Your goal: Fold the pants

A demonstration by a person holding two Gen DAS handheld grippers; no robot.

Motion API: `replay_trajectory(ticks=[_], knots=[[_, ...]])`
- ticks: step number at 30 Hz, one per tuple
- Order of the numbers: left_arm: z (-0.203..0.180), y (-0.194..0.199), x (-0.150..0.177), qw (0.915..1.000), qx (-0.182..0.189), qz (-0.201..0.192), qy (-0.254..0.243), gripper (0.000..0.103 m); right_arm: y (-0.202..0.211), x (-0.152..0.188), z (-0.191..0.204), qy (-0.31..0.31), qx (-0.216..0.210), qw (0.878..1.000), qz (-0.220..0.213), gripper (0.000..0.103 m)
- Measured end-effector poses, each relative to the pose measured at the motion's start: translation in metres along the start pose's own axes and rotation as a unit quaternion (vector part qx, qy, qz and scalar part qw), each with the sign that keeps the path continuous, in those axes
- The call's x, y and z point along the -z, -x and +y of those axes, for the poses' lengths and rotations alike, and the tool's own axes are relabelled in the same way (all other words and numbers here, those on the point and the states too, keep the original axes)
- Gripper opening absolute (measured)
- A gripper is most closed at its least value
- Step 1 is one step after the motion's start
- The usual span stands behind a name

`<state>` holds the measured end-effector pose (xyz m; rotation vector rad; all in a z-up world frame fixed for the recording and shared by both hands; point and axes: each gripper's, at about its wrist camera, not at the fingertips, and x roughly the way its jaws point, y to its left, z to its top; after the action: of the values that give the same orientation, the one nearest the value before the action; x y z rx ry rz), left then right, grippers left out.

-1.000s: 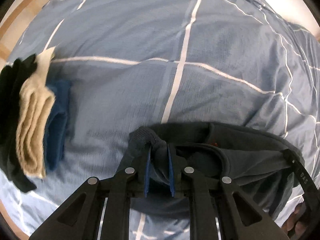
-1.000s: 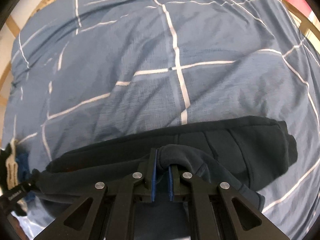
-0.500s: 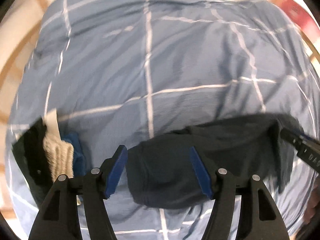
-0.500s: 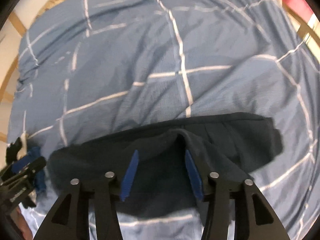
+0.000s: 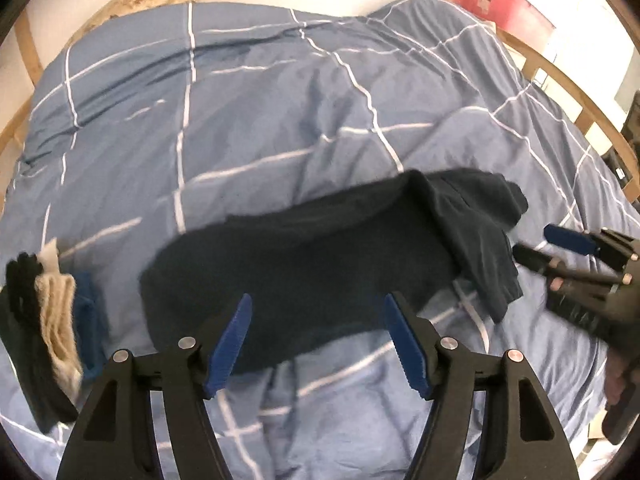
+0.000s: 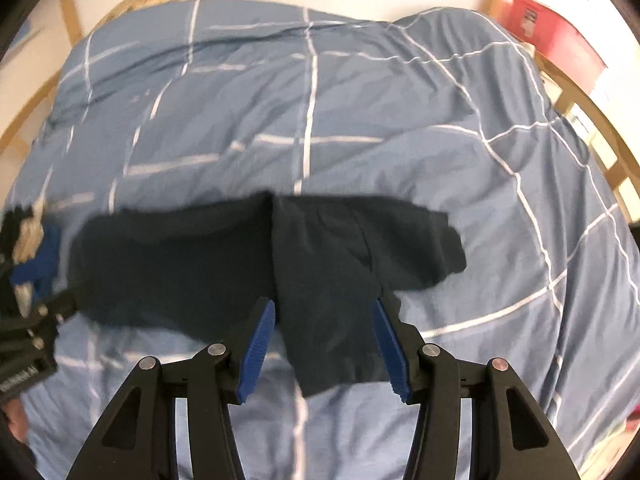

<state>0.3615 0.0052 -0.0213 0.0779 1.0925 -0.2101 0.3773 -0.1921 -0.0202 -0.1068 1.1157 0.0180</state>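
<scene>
Dark navy pants (image 5: 304, 264) lie folded into a wide band across a blue duvet (image 5: 280, 112) with white grid lines; one end is doubled over the rest. The left gripper (image 5: 320, 344) hangs above the near edge, blue pads spread apart, nothing between them; its jaws have just been opening. The right gripper (image 6: 324, 344) hangs over the doubled end — also spread and empty, the cloth lying free beneath it. A stack of folded clothes (image 5: 48, 328) sits at the left edge of the bed. The fabric looks soft, light and limp; it would likely sag and slide unless pinched through all layers at a folded edge or corner — not mid-panel.
</scene>
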Motion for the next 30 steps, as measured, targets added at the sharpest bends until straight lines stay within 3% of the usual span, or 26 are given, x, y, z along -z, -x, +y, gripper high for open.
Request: replay_trajectory(ticks=[7,13,15,16,17,18,25,28,30], knots=[[-0.018,-0.021,0.019,0.9988,-0.014,0.034,0.033,0.067,-0.029,0.036,0.022,0.151,-0.009,0.988,0.001,0.052],[-0.029,-0.032,0.022,0.9977,-0.027,0.054,0.033,0.067,-0.056,0.046,0.025,0.204,-0.011,0.979,0.017,0.051],[-0.032,-0.035,0.018,0.9976,-0.028,0.056,0.029,0.067,-0.061,0.048,0.023,0.205,-0.005,0.979,0.024,0.051],[-0.033,-0.036,0.015,0.9977,-0.030,0.056,0.024,0.067,-0.064,0.049,0.020,0.203,-0.008,0.979,0.029,0.045],[-0.034,-0.036,0.012,0.9980,-0.033,0.052,0.017,0.067,-0.066,0.049,0.018,0.200,-0.008,0.979,0.037,0.024],[-0.034,-0.036,0.009,0.9981,-0.036,0.048,0.011,0.067,-0.069,0.047,0.014,0.192,-0.017,0.980,0.050,0.016],[-0.024,-0.043,-0.026,0.9953,-0.064,0.017,-0.070,0.067,-0.040,-0.009,-0.052,0.064,-0.045,0.996,0.041,0.013],[-0.020,-0.052,-0.046,0.9908,-0.071,0.005,-0.116,0.067,-0.040,-0.038,-0.077,0.038,-0.037,0.998,0.036,0.012],[-0.020,-0.063,-0.064,0.9884,-0.053,0.008,-0.142,0.067,-0.049,-0.060,-0.091,0.039,-0.022,0.998,0.034,0.011]])
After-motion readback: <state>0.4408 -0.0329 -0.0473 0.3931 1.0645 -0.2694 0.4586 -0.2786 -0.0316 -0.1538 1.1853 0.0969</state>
